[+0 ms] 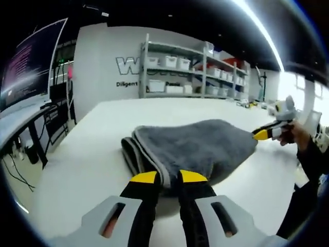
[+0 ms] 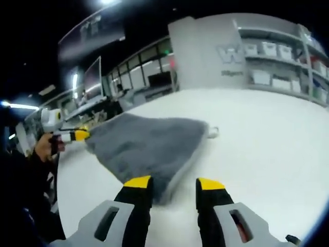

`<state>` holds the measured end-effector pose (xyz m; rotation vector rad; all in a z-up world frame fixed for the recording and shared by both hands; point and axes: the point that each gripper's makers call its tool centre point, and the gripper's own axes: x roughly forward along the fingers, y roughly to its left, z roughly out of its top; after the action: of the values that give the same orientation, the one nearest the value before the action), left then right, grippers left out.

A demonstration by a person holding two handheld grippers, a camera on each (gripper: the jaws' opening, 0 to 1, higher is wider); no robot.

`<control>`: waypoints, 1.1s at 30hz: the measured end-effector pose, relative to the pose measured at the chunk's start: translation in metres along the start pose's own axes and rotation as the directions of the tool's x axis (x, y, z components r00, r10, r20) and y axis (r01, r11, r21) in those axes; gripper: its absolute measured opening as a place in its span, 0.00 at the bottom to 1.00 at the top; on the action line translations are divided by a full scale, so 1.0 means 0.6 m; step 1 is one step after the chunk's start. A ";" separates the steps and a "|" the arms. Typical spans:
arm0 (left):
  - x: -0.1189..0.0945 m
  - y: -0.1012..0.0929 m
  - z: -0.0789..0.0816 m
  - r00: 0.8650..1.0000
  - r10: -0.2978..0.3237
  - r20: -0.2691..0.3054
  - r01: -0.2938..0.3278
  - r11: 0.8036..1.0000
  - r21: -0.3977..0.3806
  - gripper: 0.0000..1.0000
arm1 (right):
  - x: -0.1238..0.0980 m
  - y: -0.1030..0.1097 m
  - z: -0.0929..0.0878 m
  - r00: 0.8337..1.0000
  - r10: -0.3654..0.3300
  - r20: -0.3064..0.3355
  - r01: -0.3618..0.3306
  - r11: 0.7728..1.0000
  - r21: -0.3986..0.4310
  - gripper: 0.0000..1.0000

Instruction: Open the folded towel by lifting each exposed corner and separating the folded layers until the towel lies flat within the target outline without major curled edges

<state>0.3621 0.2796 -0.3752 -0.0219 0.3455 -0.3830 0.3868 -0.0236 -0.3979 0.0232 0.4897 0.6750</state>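
Note:
A grey towel (image 1: 200,146) with a pale hem lies folded on the white table (image 1: 92,159); stacked layers show at its left edge. My left gripper (image 1: 168,177) is shut on the towel's near edge, with cloth pinched between the yellow tips. My right gripper (image 1: 264,134) comes in from the right, its tip at the far corner. In the right gripper view the towel (image 2: 149,146) spreads toward my right gripper (image 2: 174,182), which stands open with the towel's corner beside its left jaw. My left gripper (image 2: 77,135) holds the opposite corner there.
Shelves with white bins (image 1: 180,77) stand behind the table against a wall. A monitor (image 1: 31,67) and a desk stand at the left. A person's hand (image 1: 300,139) holds my right gripper. A small white tag (image 2: 212,132) sticks out at the towel's far edge.

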 end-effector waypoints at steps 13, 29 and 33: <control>-0.007 -0.034 -0.011 0.997 -0.062 -0.046 0.063 0.998 0.025 0.06 | -0.003 -0.033 0.011 0.999 -0.038 -0.036 0.034 0.994 -0.103 0.08; -0.024 -0.085 -0.011 0.988 -0.137 -0.072 0.142 0.988 0.067 0.04 | 0.015 -0.088 0.028 0.988 -0.097 -0.122 0.070 0.975 -0.209 0.02; -0.026 -0.095 -0.011 0.985 -0.152 -0.078 0.157 0.985 0.076 0.04 | 0.014 -0.093 0.026 0.989 -0.091 -0.119 0.067 0.980 -0.190 0.02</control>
<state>0.3255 0.2329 -0.3715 0.0452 0.4004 -0.5526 0.4324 -0.0602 -0.3973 -0.2152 0.5456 0.6441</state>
